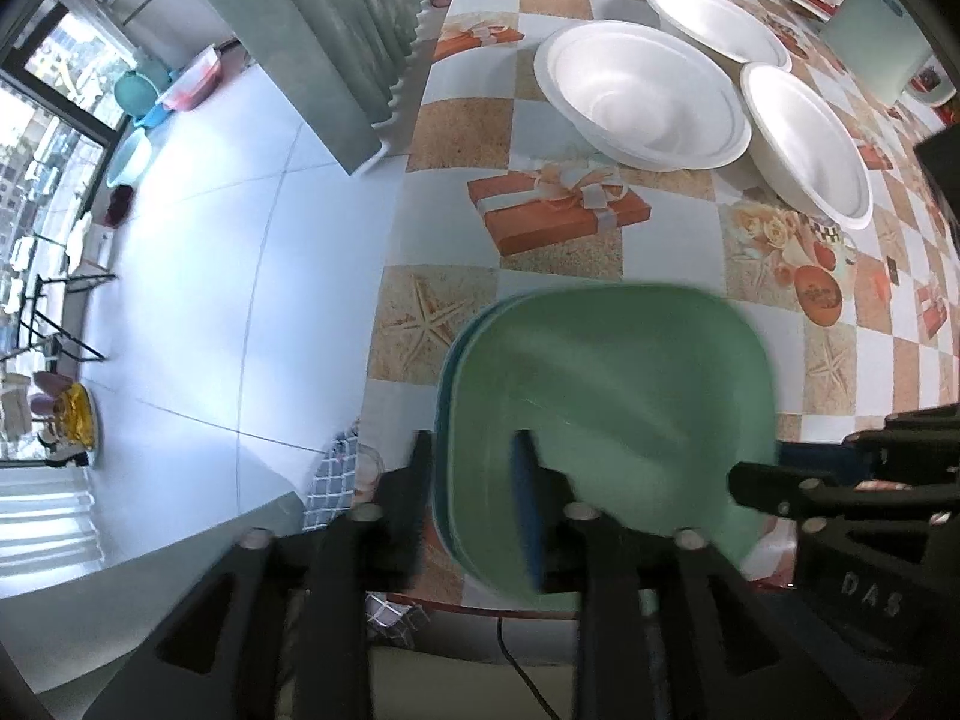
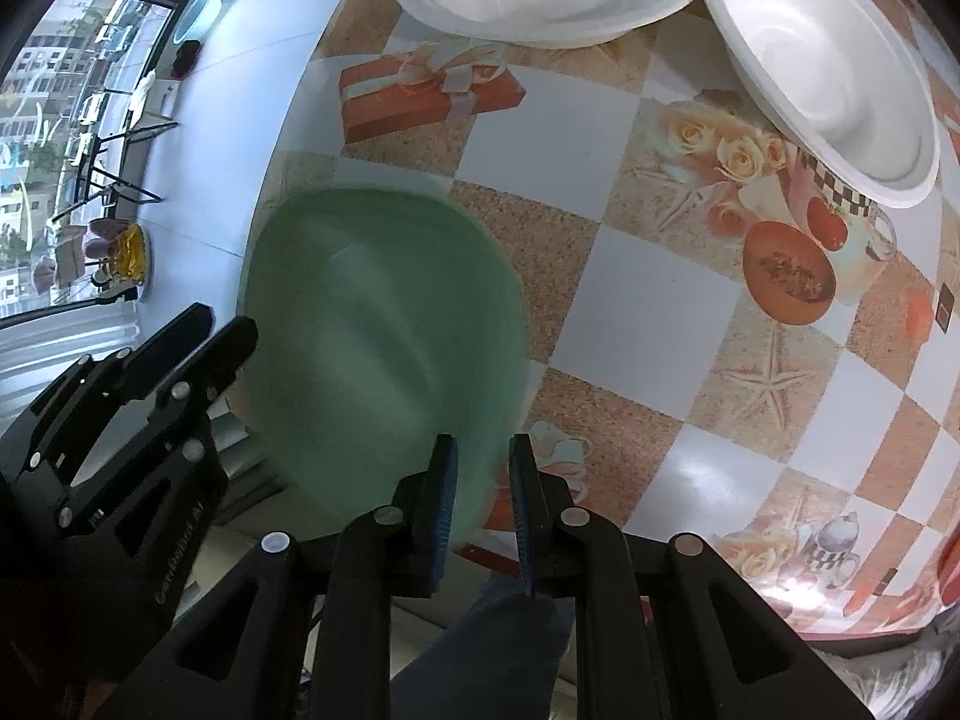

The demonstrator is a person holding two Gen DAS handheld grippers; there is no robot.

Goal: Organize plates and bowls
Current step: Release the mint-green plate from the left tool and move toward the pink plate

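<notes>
Presently, a green plate (image 1: 618, 396) is seen at the near edge of the counter (image 1: 456, 120), blurred in both views. Under it, in the left wrist view, the rims of further bluish-green plates (image 1: 447, 372) show at its left side, so a stack is indicated. The left tool (image 1: 474, 504) straddles the left rim of that stack: one finger lies outside the rim, the other over the top plate's face. Its jaws are spread somewhat, and no firm pinch can be made out. The right tool (image 2: 483, 510) is seen at the green plate's near right edge (image 2: 384, 324), its blue-padded fingers (image 2: 441, 510) drawn nearly together on the rim; the plate's edge lies between them and appears pinched. Each tool is visible in the other's view as a black frame.

Three white bowls (image 1: 642, 96) stand farther back on the counter, close together, rims overlapping or touching. The counter is covered by a checkered cloth printed with gift boxes, starfish and roses.
</notes>
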